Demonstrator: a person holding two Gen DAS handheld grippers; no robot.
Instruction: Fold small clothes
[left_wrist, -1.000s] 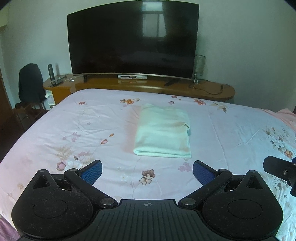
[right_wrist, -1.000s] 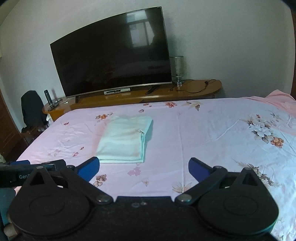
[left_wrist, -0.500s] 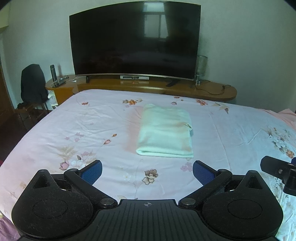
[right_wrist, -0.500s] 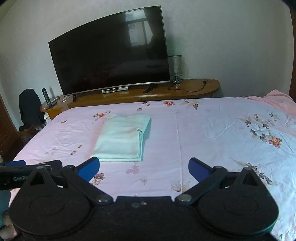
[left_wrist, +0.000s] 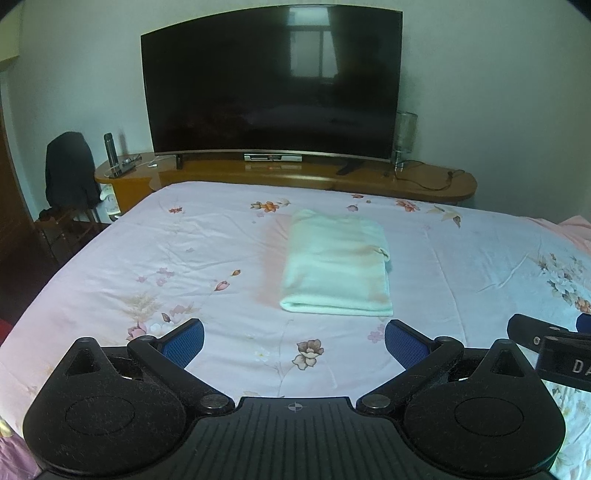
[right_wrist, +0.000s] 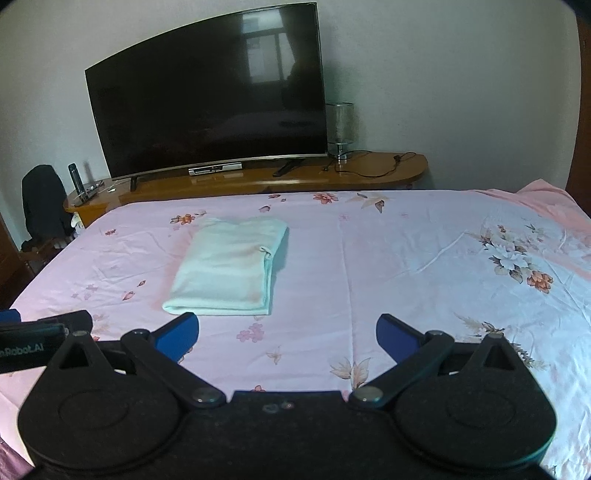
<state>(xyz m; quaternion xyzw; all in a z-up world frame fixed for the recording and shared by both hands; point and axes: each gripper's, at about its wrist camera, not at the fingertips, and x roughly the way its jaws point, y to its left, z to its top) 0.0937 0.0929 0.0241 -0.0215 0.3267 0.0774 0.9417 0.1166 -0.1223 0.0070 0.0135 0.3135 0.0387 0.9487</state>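
A pale mint garment (left_wrist: 336, 264) lies folded into a neat rectangle on the pink floral bedsheet (left_wrist: 184, 258). The right wrist view shows the same folded garment (right_wrist: 229, 267) left of centre on the bedsheet (right_wrist: 406, 258). My left gripper (left_wrist: 293, 338) is open and holds nothing, pulled back to the near side of the garment. My right gripper (right_wrist: 286, 334) is open too, its blue pads wide apart, short of the garment and to its right. Each gripper's body shows at the edge of the other's view.
A large curved TV (left_wrist: 271, 85) stands on a long wooden console (left_wrist: 295, 177) beyond the bed's far edge, with a glass lamp (left_wrist: 404, 138) and cables at its right. A dark chair (left_wrist: 68, 173) sits at far left. Pink bedding (right_wrist: 546, 195) bunches at far right.
Both grippers have drawn back and risen slightly from the folded garment, so it looks a little farther off. The garment itself has not moved.
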